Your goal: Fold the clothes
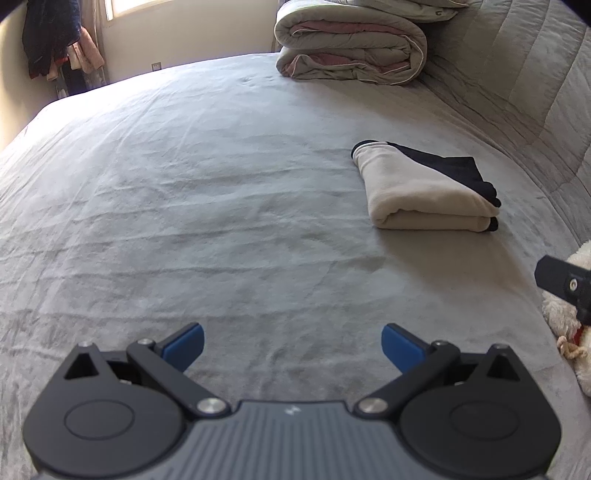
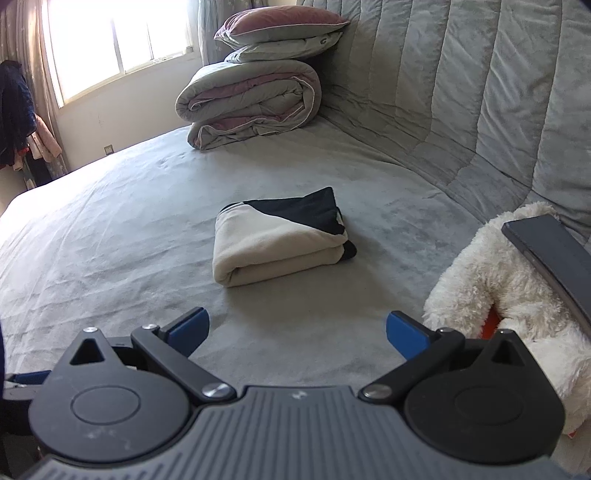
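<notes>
A cream and black garment [image 1: 424, 188] lies folded into a neat bundle on the grey bed [image 1: 184, 184], ahead and to the right of my left gripper [image 1: 291, 347]. It also shows in the right wrist view [image 2: 280, 243], straight ahead of my right gripper [image 2: 297, 334]. Both grippers are open and empty, held above the sheet well short of the garment. A black part of the right gripper [image 1: 561, 284] shows at the right edge of the left wrist view.
A rolled quilt [image 2: 251, 99] with pillows [image 2: 280, 26] on top sits at the far end of the bed. A white plush toy [image 2: 498, 280] lies close on the right. A padded grey headboard [image 2: 461, 92] runs along the right. Clothes [image 1: 55, 37] hang by the window.
</notes>
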`<state>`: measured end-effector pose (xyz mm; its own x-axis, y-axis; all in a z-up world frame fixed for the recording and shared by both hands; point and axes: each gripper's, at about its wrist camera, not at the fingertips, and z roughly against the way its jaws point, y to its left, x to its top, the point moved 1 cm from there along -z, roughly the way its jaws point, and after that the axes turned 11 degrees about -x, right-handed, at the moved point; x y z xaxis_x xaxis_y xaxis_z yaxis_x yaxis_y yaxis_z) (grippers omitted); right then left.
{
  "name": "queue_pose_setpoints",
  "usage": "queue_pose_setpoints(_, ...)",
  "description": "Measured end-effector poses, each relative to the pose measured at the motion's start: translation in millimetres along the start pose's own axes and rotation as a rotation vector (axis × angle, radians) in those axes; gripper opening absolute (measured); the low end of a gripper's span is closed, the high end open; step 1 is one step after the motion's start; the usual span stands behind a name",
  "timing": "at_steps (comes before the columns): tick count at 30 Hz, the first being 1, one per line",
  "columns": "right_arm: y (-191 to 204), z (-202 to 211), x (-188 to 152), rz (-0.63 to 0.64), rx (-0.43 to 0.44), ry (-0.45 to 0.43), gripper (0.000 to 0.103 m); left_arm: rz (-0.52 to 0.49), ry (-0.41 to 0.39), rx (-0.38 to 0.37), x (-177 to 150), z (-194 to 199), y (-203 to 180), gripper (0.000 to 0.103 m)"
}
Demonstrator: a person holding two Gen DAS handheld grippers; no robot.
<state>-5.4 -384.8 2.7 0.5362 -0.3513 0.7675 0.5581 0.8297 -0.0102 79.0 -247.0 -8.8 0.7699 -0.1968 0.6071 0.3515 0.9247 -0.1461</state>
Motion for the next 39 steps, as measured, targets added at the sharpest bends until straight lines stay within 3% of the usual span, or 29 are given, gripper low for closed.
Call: queue_pose_setpoints(39, -8, -1, 1, -0.018, 0.003, 0.016, 0.103, 0.003, 0.005, -0.005, 4, 3, -11, 0.102)
